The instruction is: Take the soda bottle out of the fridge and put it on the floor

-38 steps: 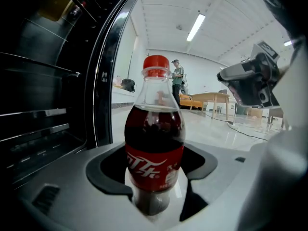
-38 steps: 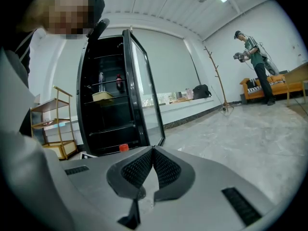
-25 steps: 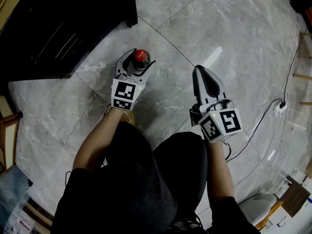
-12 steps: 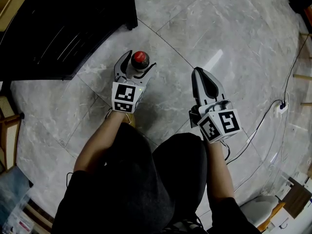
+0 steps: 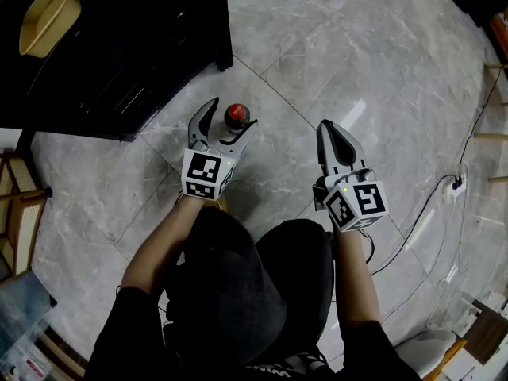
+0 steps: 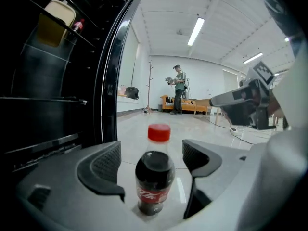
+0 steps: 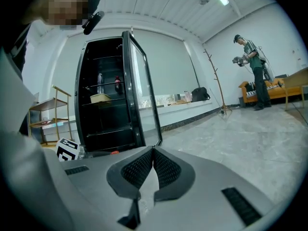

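The soda bottle (image 5: 236, 115), dark with a red cap and red label, stands upright on the grey marble floor in front of the black fridge (image 5: 119, 46). My left gripper (image 5: 230, 119) is open with the bottle (image 6: 154, 182) between its fingers. Its jaws have just been opening, and neither pad touches the bottle. In the left gripper view the pads stand apart on each side of the bottle, with a gap on both sides. My right gripper (image 5: 333, 133) hovers to the right over bare floor, shut on nothing, its pads (image 7: 144, 167) pressed together.
The fridge door (image 6: 108, 81) stands open at the left, and a yellow container (image 5: 49, 6) sits on a shelf. A wooden rack (image 5: 20, 213) is at the far left. A cable and socket (image 5: 456, 182) lie at the right. A person (image 6: 179, 88) stands far across the room.
My left gripper's jaws have spread wider off the bottle and the gripper has lifted a little. The bottle stays upright on the floor. The right gripper has not moved.
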Tool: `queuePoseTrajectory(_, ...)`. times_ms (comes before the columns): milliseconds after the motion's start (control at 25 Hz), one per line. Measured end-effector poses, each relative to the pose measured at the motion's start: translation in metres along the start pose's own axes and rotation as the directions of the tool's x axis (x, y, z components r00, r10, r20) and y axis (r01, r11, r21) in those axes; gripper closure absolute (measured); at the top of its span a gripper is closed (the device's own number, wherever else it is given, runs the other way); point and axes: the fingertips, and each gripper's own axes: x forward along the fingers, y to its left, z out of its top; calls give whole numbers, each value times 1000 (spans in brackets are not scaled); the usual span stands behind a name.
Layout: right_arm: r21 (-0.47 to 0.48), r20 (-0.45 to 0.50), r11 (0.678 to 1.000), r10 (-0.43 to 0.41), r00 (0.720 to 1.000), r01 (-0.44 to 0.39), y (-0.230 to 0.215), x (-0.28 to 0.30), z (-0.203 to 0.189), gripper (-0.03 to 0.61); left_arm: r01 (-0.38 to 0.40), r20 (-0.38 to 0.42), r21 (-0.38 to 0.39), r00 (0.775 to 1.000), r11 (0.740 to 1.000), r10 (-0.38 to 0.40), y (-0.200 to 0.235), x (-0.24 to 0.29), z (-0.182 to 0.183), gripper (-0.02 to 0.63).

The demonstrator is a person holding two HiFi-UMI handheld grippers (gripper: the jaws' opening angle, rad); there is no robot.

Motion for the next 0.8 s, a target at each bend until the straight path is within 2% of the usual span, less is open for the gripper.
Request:
queuePoseTrajectory(280,-7,34,1000,-5,999,5,11,-3,42,555,13,75,-31,997,999,-11,10,-11,76,225)
queuePoseTrajectory(440,5,21,1000,-11,1000,11,19,-10,75,555,35,77,-26,997,999,-33,6,-16,123,225)
queuePoseTrajectory(600,33,0,999,-27,1000,27,27,-19,131,555,59,49,-36,997,998,-58,0,-24,182,225)
queuePoseTrajectory(800,65,-18,997,-40,999,41,47,-30,226,555,84,16,-38,996,996,-83,-4,-48,280,225)
